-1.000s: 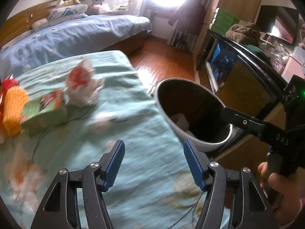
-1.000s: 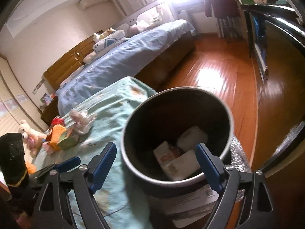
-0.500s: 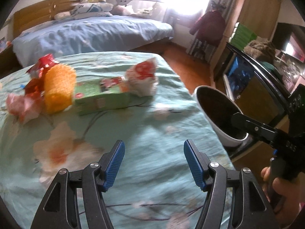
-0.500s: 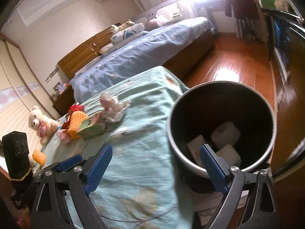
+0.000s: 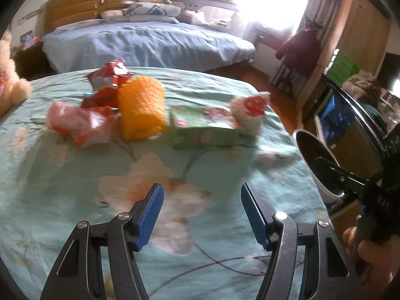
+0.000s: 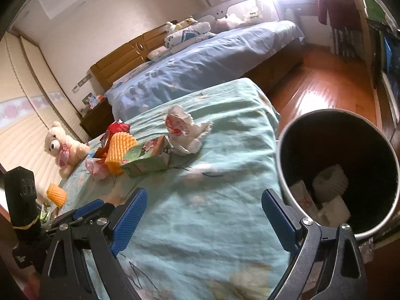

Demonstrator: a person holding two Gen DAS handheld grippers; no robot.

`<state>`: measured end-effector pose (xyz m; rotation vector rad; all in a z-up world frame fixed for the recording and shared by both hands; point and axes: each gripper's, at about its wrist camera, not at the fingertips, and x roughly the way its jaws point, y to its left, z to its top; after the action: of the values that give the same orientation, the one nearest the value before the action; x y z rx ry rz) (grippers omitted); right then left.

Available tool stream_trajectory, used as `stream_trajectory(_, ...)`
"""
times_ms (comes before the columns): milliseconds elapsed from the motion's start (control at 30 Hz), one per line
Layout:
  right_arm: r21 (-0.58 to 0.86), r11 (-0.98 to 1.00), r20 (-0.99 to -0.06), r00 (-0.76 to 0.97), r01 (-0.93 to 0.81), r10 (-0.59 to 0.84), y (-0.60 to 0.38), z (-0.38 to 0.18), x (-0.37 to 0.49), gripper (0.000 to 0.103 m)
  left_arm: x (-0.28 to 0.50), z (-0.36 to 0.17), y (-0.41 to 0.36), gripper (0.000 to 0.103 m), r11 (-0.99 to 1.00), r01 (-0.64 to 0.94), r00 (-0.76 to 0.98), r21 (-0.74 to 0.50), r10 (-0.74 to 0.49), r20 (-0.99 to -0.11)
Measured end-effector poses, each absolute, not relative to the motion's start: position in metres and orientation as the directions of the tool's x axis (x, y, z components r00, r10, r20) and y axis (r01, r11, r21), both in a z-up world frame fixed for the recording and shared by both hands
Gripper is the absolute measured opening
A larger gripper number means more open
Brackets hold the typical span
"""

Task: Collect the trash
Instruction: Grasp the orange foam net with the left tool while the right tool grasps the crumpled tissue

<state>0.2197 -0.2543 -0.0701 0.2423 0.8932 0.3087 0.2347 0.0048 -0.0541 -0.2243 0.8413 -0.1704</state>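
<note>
Left hand-held gripper (image 5: 201, 213): jaws spread wide, nothing between the blue pads, hovering over the floral teal cloth (image 5: 160, 190) that covers the desk. Right hand-held gripper (image 6: 203, 218): jaws also wide apart and empty, over the same cloth's near edge, with the trash bin (image 6: 282, 165) just beside its right finger.

Landmark: green carton (image 5: 203, 131), lying on its side near the middle of the cloth, beyond the left gripper's fingers.
- Touching the carton's right end: a crumpled white wrapper with red print (image 5: 250, 111).
- Just left of the carton: an orange foam net sleeve (image 5: 142, 110), standing roughly on end.
- Left of the sleeve, touching it: a pink and white crumpled bag (image 5: 80, 125).
- Behind the sleeve: red foil wrappers (image 5: 110, 77), partly hidden by it.
- All of this trash lies on the cloth, well apart from both grippers.

Trash bin, right of the carton, off the cloth's edge and lower: round, dark inside, pale rim. In the right wrist view it holds several white crumpled pieces (image 6: 330, 180) at the bottom.

Far left of the carton: a cream teddy bear (image 6: 62, 147) sitting on the cloth edge, and a second orange foam piece (image 6: 57, 195) nearer the camera.

Beyond the carton: a bed with a blue cover (image 5: 147, 42), wooden headboard (image 5: 82, 7), pillows and soft toys at its head. Bright window farther back; detail there washed out.
</note>
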Motion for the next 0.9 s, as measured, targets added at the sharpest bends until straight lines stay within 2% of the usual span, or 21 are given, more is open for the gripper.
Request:
stream_trajectory(300, 0.314, 0.929, -0.731, 0.575, -0.193, 0.367, -0.23, -0.078, 0.246, 0.093, 0.248, -0.055, 0.037, 0.064, 0.959, -0.028, 0.671, -0.283, -0.192, -0.716)
stream_trajectory(533, 0.322, 0.926, -0.733, 0.567, -0.198, 0.376, -0.22, -0.084, 0.266, 0.092, 0.271, -0.052, 0.044, 0.064, 0.958, -0.039, 0.685, -0.284, -0.181, -0.706)
stream_trajectory(900, 0.361, 0.914, -0.735, 0.545, -0.188, 0.402, -0.215, -0.095, 0.298, 0.085, 0.309, -0.058, 0.049, 0.062, 0.961, -0.054, 0.698, -0.271, -0.158, -0.698)
